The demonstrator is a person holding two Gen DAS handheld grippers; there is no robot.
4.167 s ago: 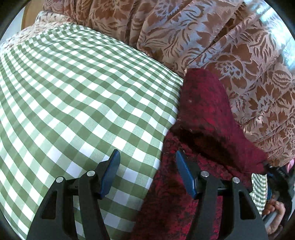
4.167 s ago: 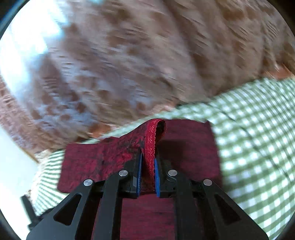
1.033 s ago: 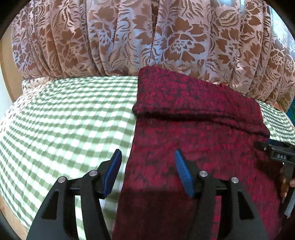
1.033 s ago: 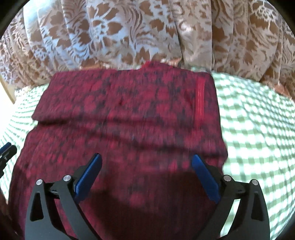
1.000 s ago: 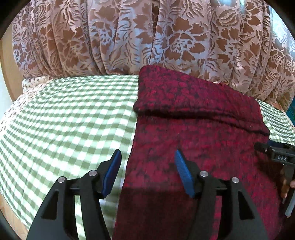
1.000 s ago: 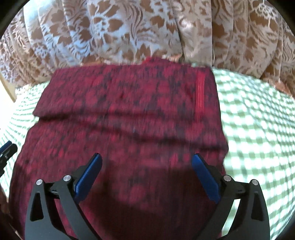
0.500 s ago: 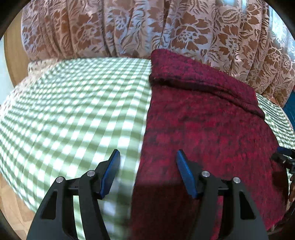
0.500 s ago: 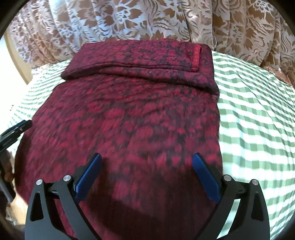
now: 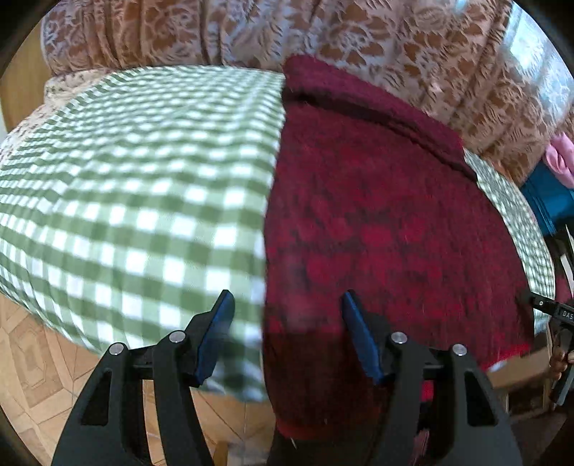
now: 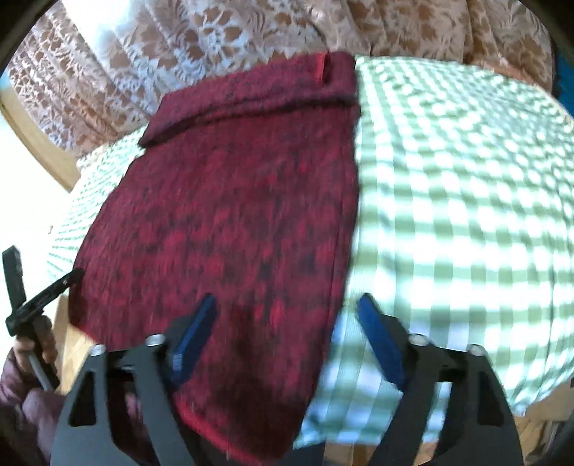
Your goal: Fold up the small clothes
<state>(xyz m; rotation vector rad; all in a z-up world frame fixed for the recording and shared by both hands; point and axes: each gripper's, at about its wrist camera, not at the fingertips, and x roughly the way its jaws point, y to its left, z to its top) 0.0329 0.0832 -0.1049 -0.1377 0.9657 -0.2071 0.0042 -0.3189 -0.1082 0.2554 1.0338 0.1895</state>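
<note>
A dark red patterned garment (image 9: 376, 222) lies flat on the green-checked tablecloth (image 9: 143, 172), its far end folded over, its near end hanging over the table's front edge. It also shows in the right wrist view (image 10: 233, 222). My left gripper (image 9: 287, 329) is open and empty, straddling the garment's near left edge. My right gripper (image 10: 287, 329) is open and empty, straddling the garment's near right edge. The left gripper appears at the left of the right wrist view (image 10: 32, 297); the right gripper appears at the right edge of the left wrist view (image 9: 556, 319).
A brown floral curtain (image 9: 251, 32) hangs behind the table. Wood-pattern floor (image 9: 32, 362) shows below the table's front edge. A blue and pink object (image 9: 552, 186) sits at the far right.
Both grippers have drawn back toward the table's front edge and moved outward to the garment's near corners. The right gripper let go of the garment earlier and its jaws have narrowed a little.
</note>
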